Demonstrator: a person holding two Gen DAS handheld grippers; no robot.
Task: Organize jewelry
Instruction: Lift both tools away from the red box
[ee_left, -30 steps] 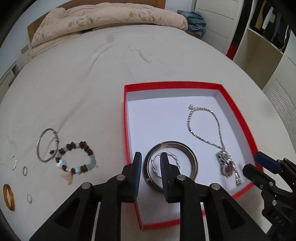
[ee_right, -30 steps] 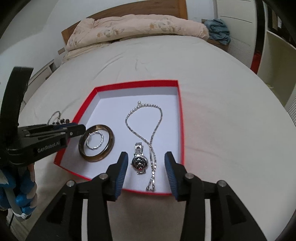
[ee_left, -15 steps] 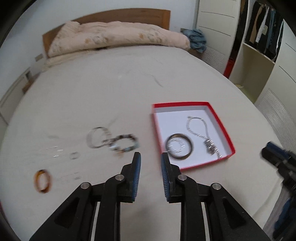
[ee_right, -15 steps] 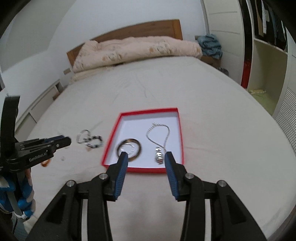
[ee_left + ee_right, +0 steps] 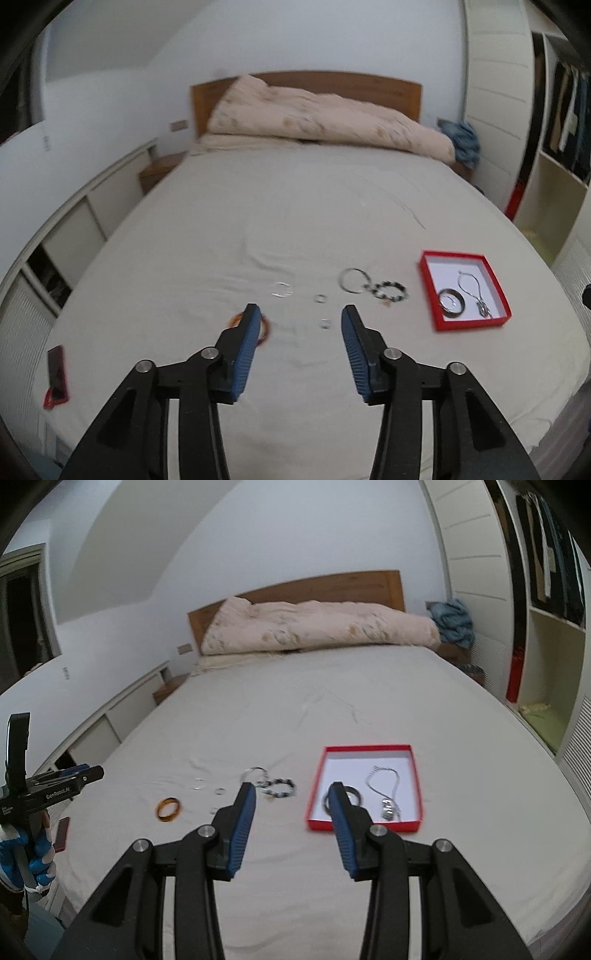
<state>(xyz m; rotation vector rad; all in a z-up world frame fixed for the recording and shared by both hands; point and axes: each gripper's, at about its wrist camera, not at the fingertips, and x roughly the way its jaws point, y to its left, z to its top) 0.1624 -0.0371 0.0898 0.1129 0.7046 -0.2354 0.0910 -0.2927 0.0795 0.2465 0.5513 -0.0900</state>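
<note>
A wide bed (image 5: 332,709) with a beige sheet filled the white-walled room. A wooden headboard (image 5: 295,587) backed a rumpled floral duvet (image 5: 317,627). Open wardrobe shelves (image 5: 546,646) stood on the right.

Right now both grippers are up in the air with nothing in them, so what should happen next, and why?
Probably lower the left gripper, whose jaws are opening with nothing between them, onto the orange ring. The red box already holds a dark bangle and a necklace, while the ring, beaded bracelet and small rings lie loose on the bed, and the orange ring sits by its left finger.
</note>
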